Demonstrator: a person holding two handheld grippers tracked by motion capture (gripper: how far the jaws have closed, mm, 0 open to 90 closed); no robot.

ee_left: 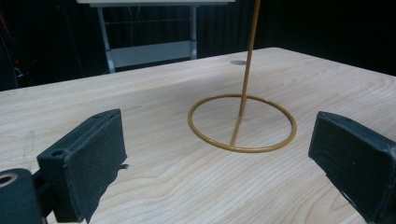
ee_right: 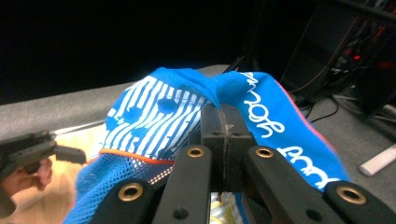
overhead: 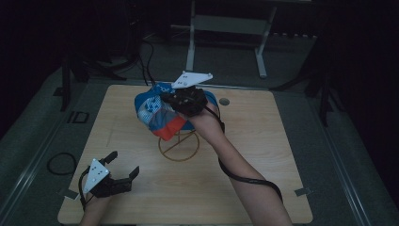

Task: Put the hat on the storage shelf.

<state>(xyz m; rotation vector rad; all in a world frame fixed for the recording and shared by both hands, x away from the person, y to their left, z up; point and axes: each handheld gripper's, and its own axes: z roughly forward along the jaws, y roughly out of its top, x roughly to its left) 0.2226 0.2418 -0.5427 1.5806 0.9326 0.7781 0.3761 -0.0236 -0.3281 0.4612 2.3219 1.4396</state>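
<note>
A blue cap (overhead: 153, 110) with white stripes, a mesh panel and a red brim hangs over the top of a gold wire stand (overhead: 179, 147) in the middle of the wooden table (overhead: 244, 188). My right gripper (overhead: 165, 98) is shut on the cap's blue fabric; in the right gripper view the jaws (ee_right: 225, 116) meet on a fold of the cap (ee_right: 154, 116). My left gripper (overhead: 124, 163) stands open near the front left corner, close above the wood, with nothing between its jaws (ee_left: 219, 158). It faces the stand's ring and upright rod (ee_left: 248, 60).
A round hole (overhead: 224, 101) sits in the table behind the cap. A white metal frame (overhead: 226, 26) stands on the floor beyond the table. Cables (overhead: 61, 163) lie on the floor at the left. The surroundings are dark.
</note>
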